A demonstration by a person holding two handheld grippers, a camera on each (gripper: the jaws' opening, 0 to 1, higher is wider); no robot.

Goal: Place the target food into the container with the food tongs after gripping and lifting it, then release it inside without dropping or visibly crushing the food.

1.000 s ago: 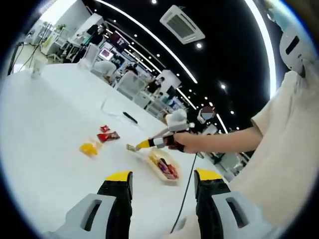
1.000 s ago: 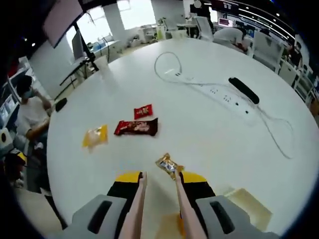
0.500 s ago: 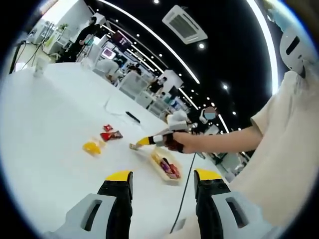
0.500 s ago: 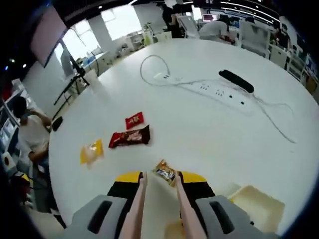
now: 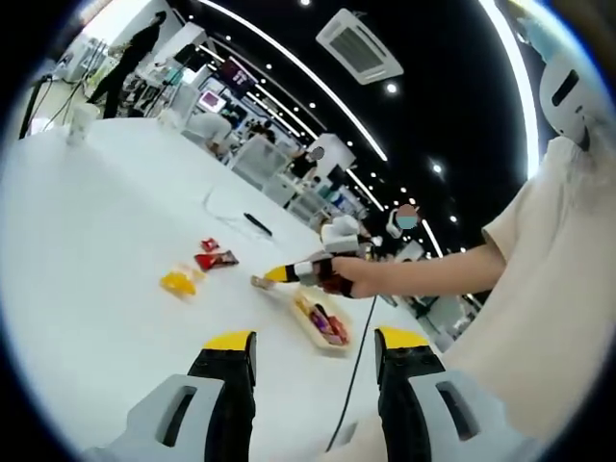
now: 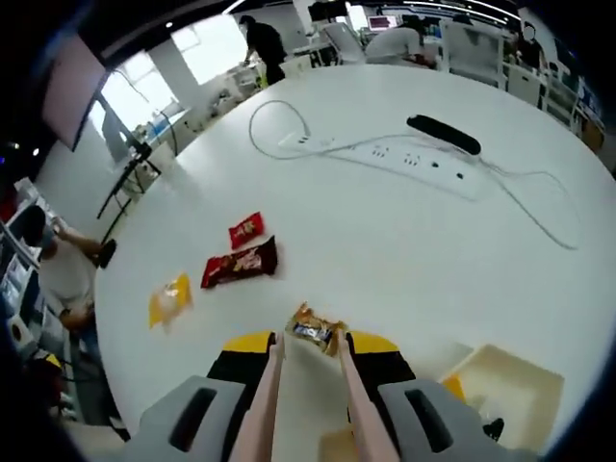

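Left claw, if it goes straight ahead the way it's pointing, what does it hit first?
Probably bare white table. The left claw stands open, and the container lies just ahead between its jaws, so that may come first; depth is hard to judge in this view.

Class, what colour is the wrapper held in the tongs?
Gold wrapper, clearest in the right gripper view.

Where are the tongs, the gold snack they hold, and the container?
tongs (image 6: 266, 404), right gripper view, on the left blade.
gold snack (image 6: 316, 330), right gripper view, middle of the wrapper at the blade tips.
container (image 6: 515, 387), right gripper view, on its bare pale floor.
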